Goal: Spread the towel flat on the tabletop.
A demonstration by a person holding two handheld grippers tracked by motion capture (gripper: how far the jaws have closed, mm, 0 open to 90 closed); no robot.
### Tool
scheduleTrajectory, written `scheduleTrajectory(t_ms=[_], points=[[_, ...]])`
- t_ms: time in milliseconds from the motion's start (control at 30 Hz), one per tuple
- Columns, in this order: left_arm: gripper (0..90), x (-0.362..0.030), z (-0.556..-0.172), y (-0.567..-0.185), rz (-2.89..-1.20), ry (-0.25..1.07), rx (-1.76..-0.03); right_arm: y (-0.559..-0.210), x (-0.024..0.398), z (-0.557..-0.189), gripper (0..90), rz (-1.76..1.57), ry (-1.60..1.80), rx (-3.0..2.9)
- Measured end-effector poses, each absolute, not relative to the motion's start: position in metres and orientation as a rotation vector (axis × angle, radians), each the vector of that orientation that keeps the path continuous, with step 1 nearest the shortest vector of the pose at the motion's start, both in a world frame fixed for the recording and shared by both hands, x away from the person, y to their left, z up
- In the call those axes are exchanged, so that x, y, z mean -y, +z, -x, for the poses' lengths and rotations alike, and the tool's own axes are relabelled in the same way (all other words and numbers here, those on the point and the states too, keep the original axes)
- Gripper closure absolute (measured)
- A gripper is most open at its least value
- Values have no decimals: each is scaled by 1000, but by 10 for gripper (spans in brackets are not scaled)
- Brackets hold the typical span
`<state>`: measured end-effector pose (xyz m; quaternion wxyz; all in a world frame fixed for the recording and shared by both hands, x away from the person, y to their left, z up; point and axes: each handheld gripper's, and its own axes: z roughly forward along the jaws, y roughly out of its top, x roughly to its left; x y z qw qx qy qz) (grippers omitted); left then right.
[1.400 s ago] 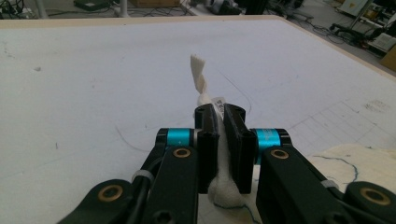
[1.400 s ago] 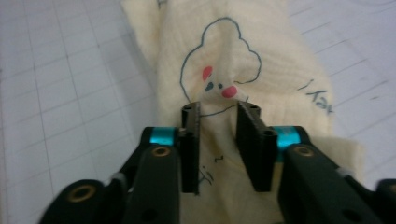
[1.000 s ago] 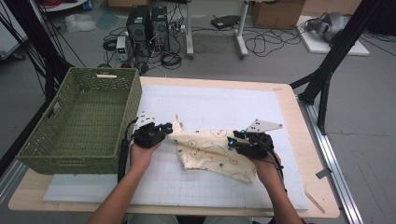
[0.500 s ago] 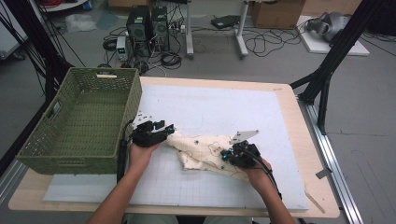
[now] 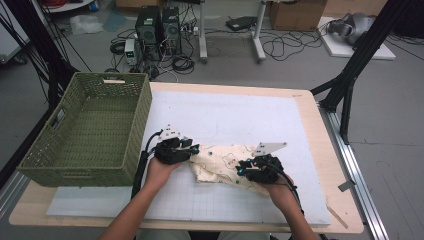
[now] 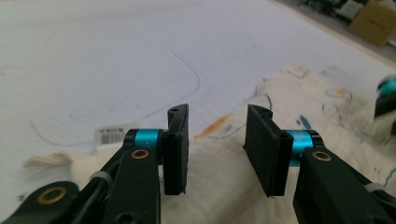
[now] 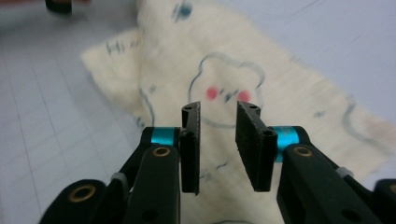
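Cream printed cloth, bunched smaller than a second ago. Left gripper at nine o'clock, jaws just closing, released. Right gripper at four o'clock, just reopening, released. Folding underway.

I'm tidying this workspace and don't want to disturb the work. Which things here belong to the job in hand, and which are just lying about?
In the job:
- cream printed cloth
- left tool, jaws open over the cloth
- right tool, jaws open over the cloth

Lying about:
- green basket
- computer towers and cables on the floor
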<state>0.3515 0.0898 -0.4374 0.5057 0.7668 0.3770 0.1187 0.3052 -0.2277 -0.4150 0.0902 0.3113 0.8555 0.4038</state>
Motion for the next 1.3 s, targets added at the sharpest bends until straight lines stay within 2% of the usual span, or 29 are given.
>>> scheduleTrajectory(t_ms=[267, 433, 633, 700, 733, 800, 900, 1233, 1300], points=[[661, -79, -350, -446, -1955, 255, -892, -382, 263, -329, 643, -1095, 1187, -2269], [674, -76, -350, -450, -2006, 251, -882, -399, 267, -353, 568, -1234, 1038, -2271], [677, -77, -349, -450, -2005, 247, -884, -423, 248, -374, 492, -1260, 880, -2318], [672, -78, -349, -449, -1999, 241, -880, -433, 244, -379, 520, -1269, 828, -2356], [665, -78, -349, -448, -1988, 239, -882, -435, 243, -381, 604, -1268, 846, -2368], [641, -81, -349, -444, -1952, 245, -894, -433, 241, -381, 843, -1189, 869, -2426], [626, -87, -349, -438, -1894, 260, -904, -429, 235, -379, 851, -1040, 763, -2428], [558, -104, -355, -431, -1788, 357, -997, -413, 264, -382, 838, -1079, 651, -2059], [547, -106, -358, -431, -1762, 358, -1019, -417, 268, -385, 770, -1132, 645, -2075]])
